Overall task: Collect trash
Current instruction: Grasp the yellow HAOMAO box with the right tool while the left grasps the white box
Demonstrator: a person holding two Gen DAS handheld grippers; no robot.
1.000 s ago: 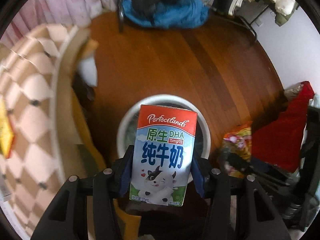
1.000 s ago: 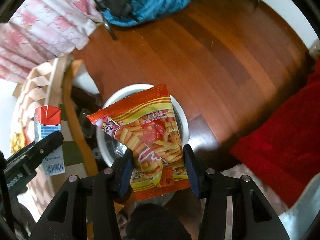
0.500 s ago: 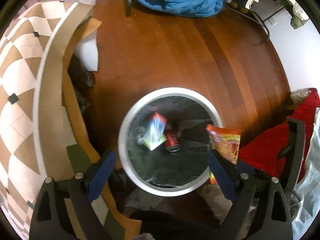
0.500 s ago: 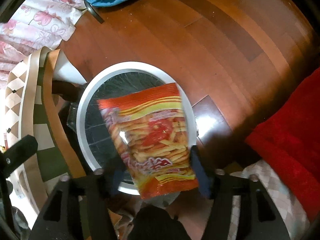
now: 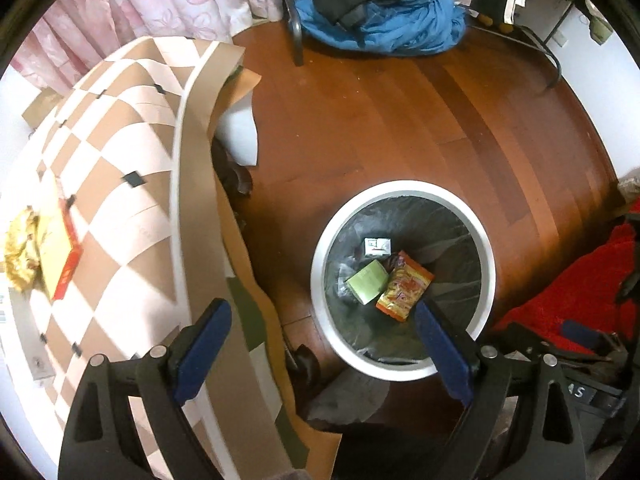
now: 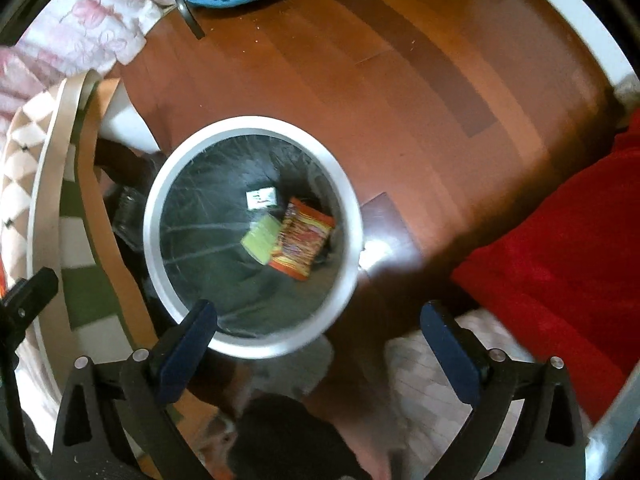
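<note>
Trash bin (image 5: 404, 368) holds snack bag (image 5: 404, 292) (beside green carton (image 5: 368, 288)); each hand-held gripper gapes wide, empty.

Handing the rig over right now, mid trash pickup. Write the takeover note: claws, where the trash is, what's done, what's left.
Left claw: open, empty, above the bin's near edge.
Right claw: open, empty, over the floor just in front of the bin.
Trash bin: white rim, black liner, standing on the wood floor beside the table.
Done: the snack bag and a carton lie at the bottom of the bin, touching, with a small white box behind them.
Left: a yellow wrapper and a flat red-edged packet sit on the checkered tablecloth; likely next, if they count as trash.
</note>
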